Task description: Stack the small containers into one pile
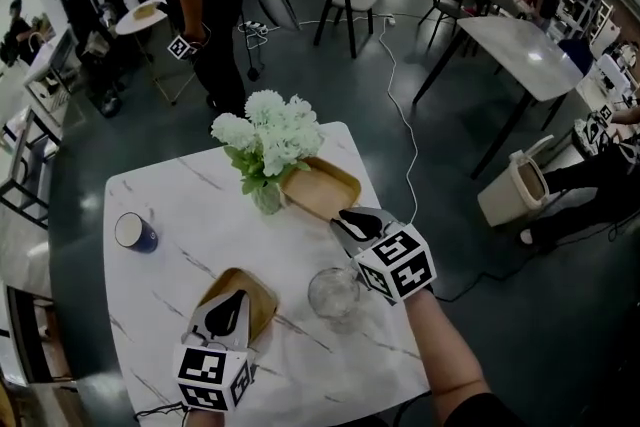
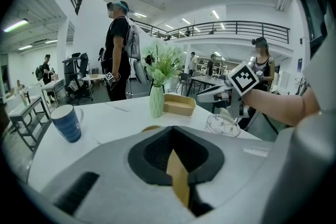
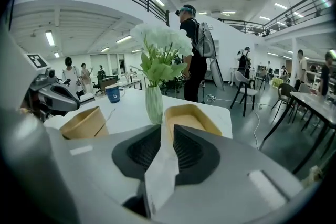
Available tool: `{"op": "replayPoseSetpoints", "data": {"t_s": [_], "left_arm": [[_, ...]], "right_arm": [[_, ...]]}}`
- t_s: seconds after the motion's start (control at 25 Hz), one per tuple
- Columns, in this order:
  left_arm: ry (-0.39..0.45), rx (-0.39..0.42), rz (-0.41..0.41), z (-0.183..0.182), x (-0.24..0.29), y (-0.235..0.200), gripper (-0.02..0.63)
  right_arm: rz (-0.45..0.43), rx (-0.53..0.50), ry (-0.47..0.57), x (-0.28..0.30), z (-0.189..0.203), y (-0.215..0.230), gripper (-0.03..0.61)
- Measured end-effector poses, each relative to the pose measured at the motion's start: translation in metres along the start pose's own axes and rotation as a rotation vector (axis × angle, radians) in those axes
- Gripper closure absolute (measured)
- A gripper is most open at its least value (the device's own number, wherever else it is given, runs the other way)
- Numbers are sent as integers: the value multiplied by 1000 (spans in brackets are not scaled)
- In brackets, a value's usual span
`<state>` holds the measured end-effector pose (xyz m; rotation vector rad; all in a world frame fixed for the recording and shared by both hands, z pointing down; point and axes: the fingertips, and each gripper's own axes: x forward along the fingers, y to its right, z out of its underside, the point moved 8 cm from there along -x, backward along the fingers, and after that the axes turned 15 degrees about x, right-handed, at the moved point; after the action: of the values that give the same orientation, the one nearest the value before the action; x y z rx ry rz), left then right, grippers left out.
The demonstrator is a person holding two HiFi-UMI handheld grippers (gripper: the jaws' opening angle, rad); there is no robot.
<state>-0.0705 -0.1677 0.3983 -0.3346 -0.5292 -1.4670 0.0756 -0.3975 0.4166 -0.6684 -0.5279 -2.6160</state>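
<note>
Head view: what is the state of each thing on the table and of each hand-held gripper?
near tan container: gripped by its wall, not stacked.
left hand-held gripper: shut on that container.
right hand-held gripper: jaws slightly apart, nothing clearly held.
far tan container: on the table, empty, unstacked.
clear bowl: resting on the table, not gripped.
blue mug: upright.
vase: upright, holding flowers.

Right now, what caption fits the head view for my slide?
Left gripper holds a tan container; right gripper by a tan tray, near a vase.
</note>
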Motion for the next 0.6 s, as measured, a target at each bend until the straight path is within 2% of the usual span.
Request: {"op": "replayPoseSetpoints", "data": {"t_s": [0.28, 0.44, 0.6], "left_arm": [[-40, 3, -19, 6, 5, -2, 615], [-43, -3, -31, 9, 6, -5, 615], [-52, -2, -45, 11, 7, -8, 615]], "right_arm": [[-3, -141, -100, 34, 3, 10, 494], [-28, -166, -132, 49, 9, 10, 494], [-14, -230, -162, 59, 14, 10, 492]]}}
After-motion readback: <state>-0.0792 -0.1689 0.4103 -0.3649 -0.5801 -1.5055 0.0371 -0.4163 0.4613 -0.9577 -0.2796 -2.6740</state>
